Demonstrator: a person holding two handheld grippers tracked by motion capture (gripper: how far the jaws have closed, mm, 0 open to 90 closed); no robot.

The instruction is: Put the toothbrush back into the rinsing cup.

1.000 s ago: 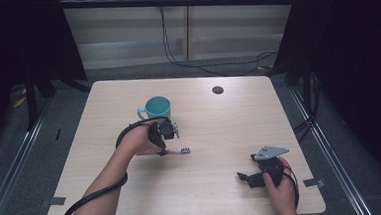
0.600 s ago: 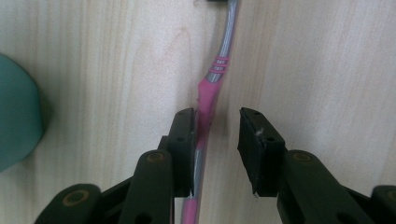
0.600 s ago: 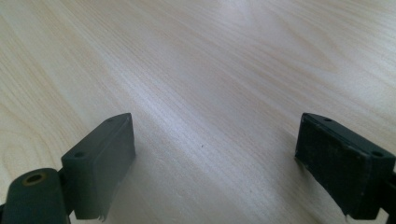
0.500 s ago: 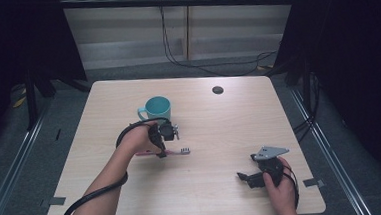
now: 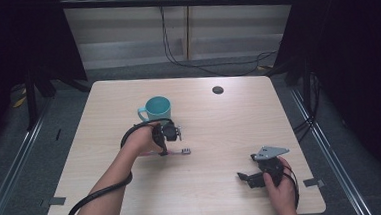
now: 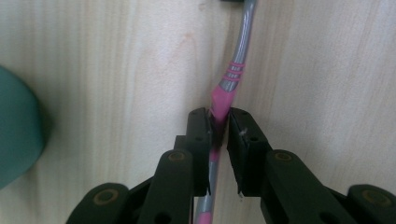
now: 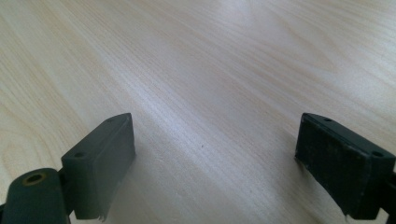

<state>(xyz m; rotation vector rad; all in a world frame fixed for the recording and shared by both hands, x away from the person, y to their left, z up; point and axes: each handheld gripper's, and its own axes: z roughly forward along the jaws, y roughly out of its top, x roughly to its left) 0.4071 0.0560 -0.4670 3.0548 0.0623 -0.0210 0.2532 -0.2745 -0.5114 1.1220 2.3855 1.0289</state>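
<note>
A pink and grey toothbrush lies flat on the wooden table, its bristled head to the right in the high view. My left gripper points down onto its handle. In the left gripper view the jaws have just been closing and now pinch the pink part of the toothbrush between their pads. A teal mug stands upright just behind that hand, and its blurred side fills the left edge. My right gripper rests near the front right, open, with bare wood between its fingers.
A small dark round disc lies at the back of the table. Black cables trail from both grippers toward the front edge. Dark curtains and a metal frame surround the table.
</note>
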